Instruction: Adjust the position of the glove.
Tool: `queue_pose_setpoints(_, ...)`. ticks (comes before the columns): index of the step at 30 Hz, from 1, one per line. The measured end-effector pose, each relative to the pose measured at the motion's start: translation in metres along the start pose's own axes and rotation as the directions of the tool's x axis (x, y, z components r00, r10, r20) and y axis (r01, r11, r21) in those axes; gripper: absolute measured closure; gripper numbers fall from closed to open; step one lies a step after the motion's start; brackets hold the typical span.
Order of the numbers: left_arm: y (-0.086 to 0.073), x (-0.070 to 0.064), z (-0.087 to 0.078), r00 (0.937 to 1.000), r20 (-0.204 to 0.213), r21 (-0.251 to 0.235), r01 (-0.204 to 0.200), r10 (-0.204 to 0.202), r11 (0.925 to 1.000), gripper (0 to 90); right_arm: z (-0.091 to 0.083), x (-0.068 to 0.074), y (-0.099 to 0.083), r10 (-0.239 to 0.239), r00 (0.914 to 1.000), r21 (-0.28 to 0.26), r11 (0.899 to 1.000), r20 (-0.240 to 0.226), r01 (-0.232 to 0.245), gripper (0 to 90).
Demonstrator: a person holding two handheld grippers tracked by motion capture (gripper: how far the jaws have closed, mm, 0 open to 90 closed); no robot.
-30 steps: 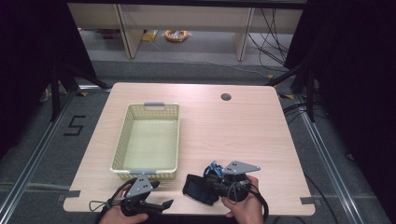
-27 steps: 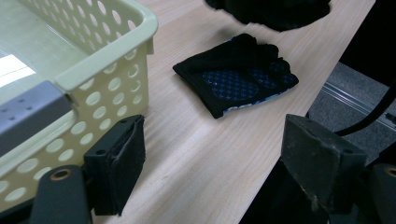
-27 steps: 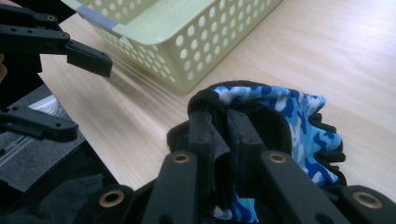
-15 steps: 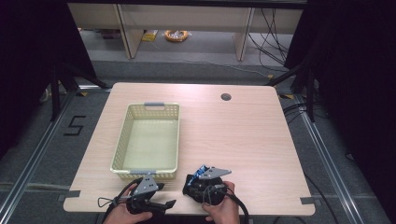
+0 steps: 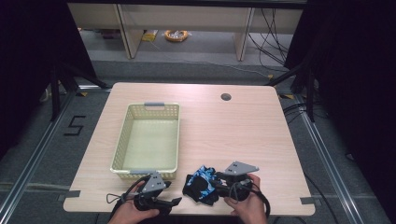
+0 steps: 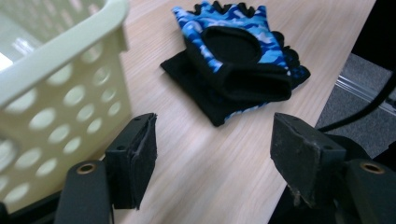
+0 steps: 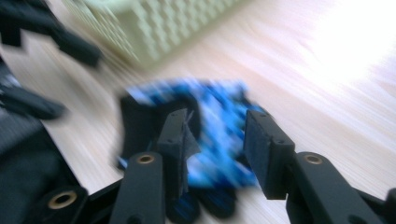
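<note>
right tongs [image 5: 215,186] moved in, now astride blue gloves [image 5: 201,183] at surface front edge, unclenched; left tongs [image 5: 173,201] released; grasp next.

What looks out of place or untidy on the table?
The blue camouflage glove lies crumpled, folded over itself near the table's front edge, outside the empty basket. The right gripper is open at it. Nothing looks spilled or damaged.

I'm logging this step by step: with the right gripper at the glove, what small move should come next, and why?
Probably ease the right gripper a little lower and close it on the glove. Its jaws stand open on either side of the blue and black fabric, which lies flat on the table beside the basket, not yet gripped.
</note>
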State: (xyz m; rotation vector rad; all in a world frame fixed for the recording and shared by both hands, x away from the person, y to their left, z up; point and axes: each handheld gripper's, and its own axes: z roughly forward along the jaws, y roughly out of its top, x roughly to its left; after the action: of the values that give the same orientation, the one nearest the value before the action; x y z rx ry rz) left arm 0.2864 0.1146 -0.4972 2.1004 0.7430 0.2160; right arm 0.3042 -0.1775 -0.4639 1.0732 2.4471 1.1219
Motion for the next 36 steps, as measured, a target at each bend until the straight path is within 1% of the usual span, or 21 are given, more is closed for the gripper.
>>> queue_pose_setpoints(1,0.002,-0.001,0.002,0.9999,0.007,0.003,-0.01,0.01,0.9999,35.7,-0.002,-0.009,-0.007,0.014,0.9999,0.016,1.0,0.006,-0.014,59.9)
queue_pose_setpoints(4,0.007,-0.004,0.008,0.9996,0.013,0.008,-0.025,0.025,0.9996,38.1,-0.002,-0.016,-0.014,0.01,0.9999,0.031,0.999,-0.012,-0.01,59.6)
queue_pose_setpoints(5,0.01,-0.003,0.01,0.9983,0.021,0.011,-0.054,0.054,0.9985,39.4,-0.002,-0.018,-0.015,-0.015,0.9999,0.042,0.999,-0.004,0.015,59.5)
queue_pose_setpoints(7,0.014,-0.003,0.015,0.9952,0.006,0.026,-0.097,0.097,0.9949,44.7,-0.001,-0.021,-0.019,-0.006,0.9998,0.085,0.996,-0.017,0.008,59.2)
queue_pose_setpoints(8,0.015,-0.006,0.018,0.9979,0.005,0.009,-0.064,0.064,0.9979,46.0,0.001,-0.023,-0.02,-0.02,0.9997,0.072,0.997,-0.016,0.022,59.2)
queue_pose_setpoints(9,0.015,-0.006,0.018,0.9979,0.005,0.009,-0.064,0.064,0.9979,48.3,0.001,-0.023,-0.02,-0.02,0.9997,0.072,0.997,-0.016,0.022,59.2)
queue_pose_setpoints(11,0.016,-0.006,0.022,0.9942,0.014,0.036,-0.107,0.107,0.9936,50.5,0.004,-0.024,-0.021,-0.025,0.9981,0.089,0.996,-0.056,0.03,59.0)
queue_pose_setpoints(13,0.016,-0.006,0.024,0.995,0.011,0.026,-0.1,0.1,0.9947,51.5,0.007,-0.023,-0.022,-0.012,0.9982,0.101,0.995,-0.059,0.018,58.7)
queue_pose_setpoints(14,0.017,-0.005,0.025,0.9924,0.015,0.03,-0.123,0.122,0.992,52.9,0.009,-0.022,-0.022,-0.013,0.9973,0.104,0.994,-0.072,0.02,58.1)
queue_pose_setpoints(15,0.017,-0.004,0.026,0.9912,0.017,0.04,-0.132,0.131,0.9905,55.7,0.014,-0.023,-0.021,-0.056,0.995,0.129,0.989,-0.083,0.066,57.8)
queue_pose_setpoints(18,0.016,-0.004,0.03,0.9922,0.016,0.042,-0.125,0.124,0.9913,57.9,0.021,-0.023,-0.02,-0.05,0.9946,0.136,0.989,-0.091,0.062,59.1)
queue_pose_setpoints(20,0.015,-0.004,0.031,0.991,0.012,0.056,-0.134,0.134,0.9894,66.2,0.023,-0.022,-0.018,-0.079,0.9915,0.168,0.981,-0.104,0.096,69.8)
queue_pose_setpoints(21,0.015,-0.003,0.031,0.9901,0.008,0.054,-0.14,0.14,0.9887,70.2,0.023,-0.02,-0.018,-0.065,0.9922,0.176,0.981,-0.106,0.083,75.2)
queue_pose_setpoints(23,0.015,-0.002,0.03,0.9887,0.004,0.047,-0.15,0.15,0.9876,73.6,0.022,-0.02,-0.018,-0.078,0.9917,0.179,0.979,-0.102,0.096,79.7)
queue_pose_setpoints(24,0.016,-0.002,0.03,0.9894,0.008,0.051,-0.145,0.145,0.9881,76.8,0.022,-0.023,-0.016,-0.14,0.9849,0.172,0.973,-0.102,0.156,84.0)
queue_pose_setpoints(25,0.016,-0.002,0.03,0.9919,0.015,0.049,-0.127,0.126,0.9907,79.1,0.021,-0.023,-0.017,-0.14,0.9853,0.163,0.974,-0.099,0.154,87.4)
queue_pose_setpoints(26,0.017,-0.002,0.028,0.9905,0.004,0.046,-0.138,0.138,0.9894,81.8,0.017,-0.024,-0.015,-0.155,0.9823,0.156,0.973,-0.106,0.17,90.0)
queue_pose_setpoints(30,0.02,-0.003,0.025,0.9912,0.008,0.026,-0.132,0.132,0.9909,82.9,0.007,-0.02,-0.011,-0.152,0.9833,0.106,0.981,-0.1,0.163,90.0)
queue_pose_setpoints(32,0.023,-0.004,0.021,0.9917,0.008,0.006,-0.128,0.128,0.9917,82.9,0.002,-0.018,-0.01,-0.151,0.9834,0.109,0.981,-0.1,0.162,90.0)
queue_pose_setpoints(34,0.028,-0.002,0.017,0.9881,0.017,0.008,-0.153,0.153,0.9882,83.0,-0.004,-0.014,-0.011,-0.109,0.9891,0.092,0.989,-0.099,0.118,90.0)
queue_pose_setpoints(36,0.028,-0.002,0.016,0.9887,0.011,0.005,-0.15,0.15,0.9887,83.1,-0.006,-0.014,-0.013,-0.094,0.9902,0.095,0.99,-0.104,0.104,90.0)
